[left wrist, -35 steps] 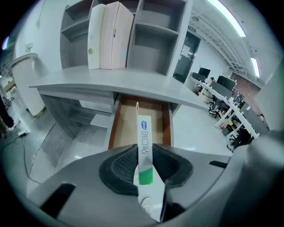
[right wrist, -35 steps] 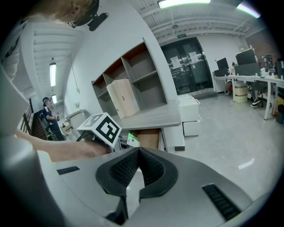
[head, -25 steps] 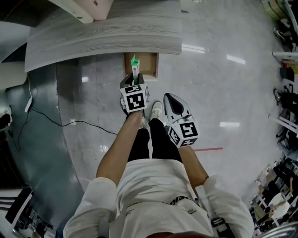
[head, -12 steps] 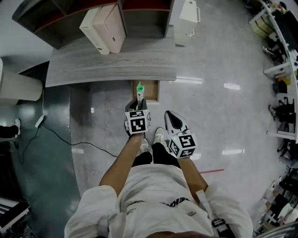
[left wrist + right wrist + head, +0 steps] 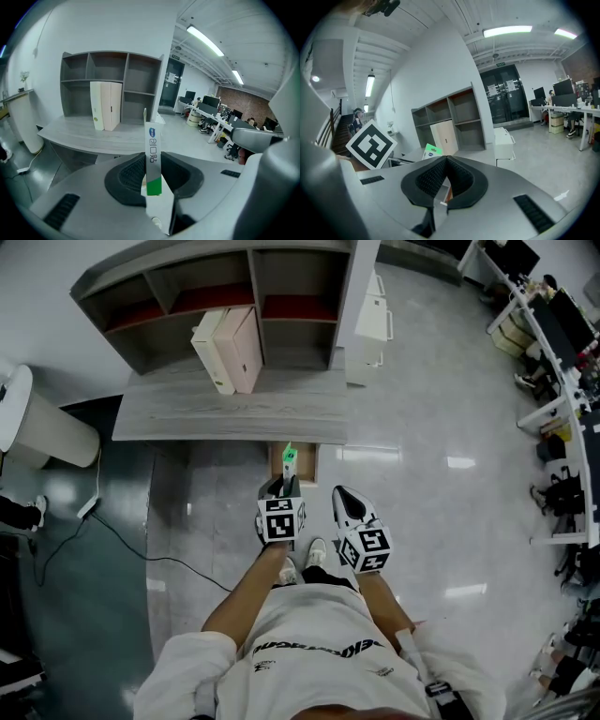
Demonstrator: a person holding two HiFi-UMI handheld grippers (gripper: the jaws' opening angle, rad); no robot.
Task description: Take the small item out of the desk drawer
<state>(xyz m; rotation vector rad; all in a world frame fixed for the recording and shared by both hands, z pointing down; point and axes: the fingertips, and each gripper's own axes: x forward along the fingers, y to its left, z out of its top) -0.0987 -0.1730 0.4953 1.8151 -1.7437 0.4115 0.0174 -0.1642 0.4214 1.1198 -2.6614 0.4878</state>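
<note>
The left gripper (image 5: 286, 486) is clamped on the small item (image 5: 290, 460), a slim white box with green on it. From the head view the box shows directly in front of the open drawer (image 5: 309, 465), over the drawer's brown inside. Whether it is clear of the drawer's floor cannot be told from there. In the left gripper view, the dark ribbed fingers (image 5: 129, 173) press on both flat sides of the item (image 5: 153, 159). It stands upright between them with its narrow edge to the camera, blue print near the top and a green band lower down. The right gripper (image 5: 341, 495) is just to the right of the drawer and a little nearer the person, and it touches neither the drawer nor the item. In the right gripper view, its fingers (image 5: 429, 180) are pressed together at the tips with nothing between them. The left gripper's marker cube (image 5: 371, 144) and the green end of the item (image 5: 432, 151) show off to their left. The drawer juts out from under the front edge of the grey wood-grain tabletop (image 5: 216, 413). Beyond the drawer, at the back of that tabletop, stands a grey shelf unit (image 5: 187, 287). Two pale binders (image 5: 230, 348) lean in front of it. A white cabinet (image 5: 372, 320) stands on the floor beyond the drawer and to its right.
</note>
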